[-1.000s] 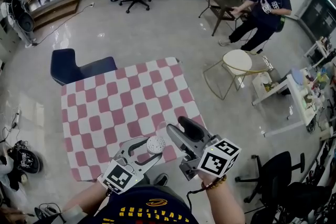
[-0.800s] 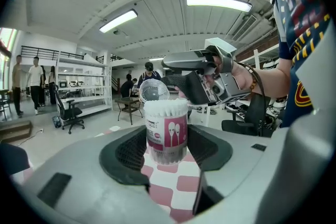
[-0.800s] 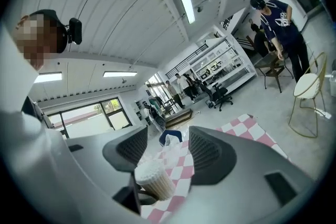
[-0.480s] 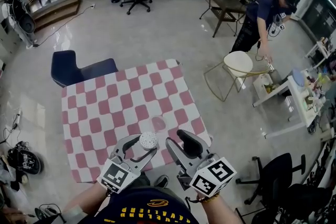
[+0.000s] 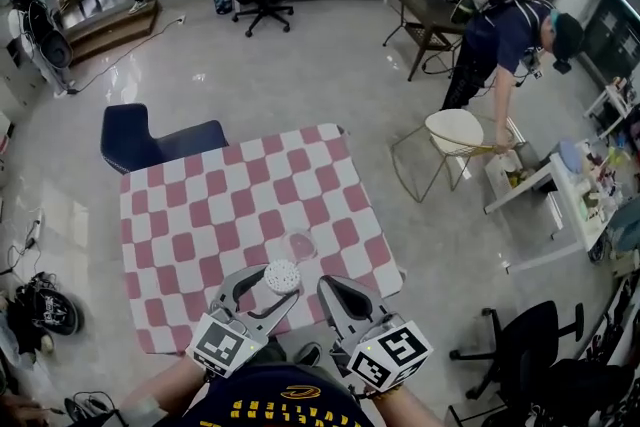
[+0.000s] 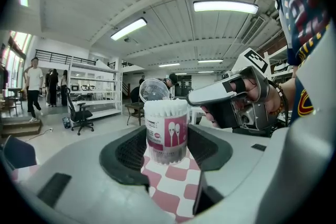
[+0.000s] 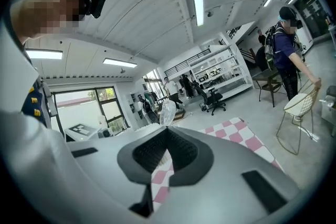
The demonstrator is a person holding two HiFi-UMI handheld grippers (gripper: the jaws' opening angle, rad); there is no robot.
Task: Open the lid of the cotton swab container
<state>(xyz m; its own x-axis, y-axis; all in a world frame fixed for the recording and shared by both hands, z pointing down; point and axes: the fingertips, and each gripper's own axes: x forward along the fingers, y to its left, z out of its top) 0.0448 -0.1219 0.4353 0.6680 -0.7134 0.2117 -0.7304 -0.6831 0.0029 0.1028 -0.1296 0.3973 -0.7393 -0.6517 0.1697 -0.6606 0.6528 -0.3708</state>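
Cotton swab container point(image 6: 167, 128): it is standing upright, a clear body with a pink label, and the swab tips are showing bare at the top. Its clear lid point(image 6: 154, 89) is standing flipped back behind the rim, on the side away from the person. Judging by how it is sitting there, it is hanging on a hinge, so the opening itself is looking done.

Left tool point(image 6: 168, 150): it is pinching the container low on its body, with a dark pad point(image 6: 130, 150) pressing on each side. The container is sitting over the near edge of the pink-and-white checked worktop point(image 5: 200, 205). I cannot tell whether the base is resting on it.

Right tool point(image 7: 168, 131): its jaws have just been closing and are now pressing together with nothing between them. The lid is showing just past its tips, and in the head view it is lying apart from them.

Doing this step well (judgement): the left grip should be staying level, since a tilt is risking spilled swabs. The right tool should be backing off sideways, not brushing the lid shut.
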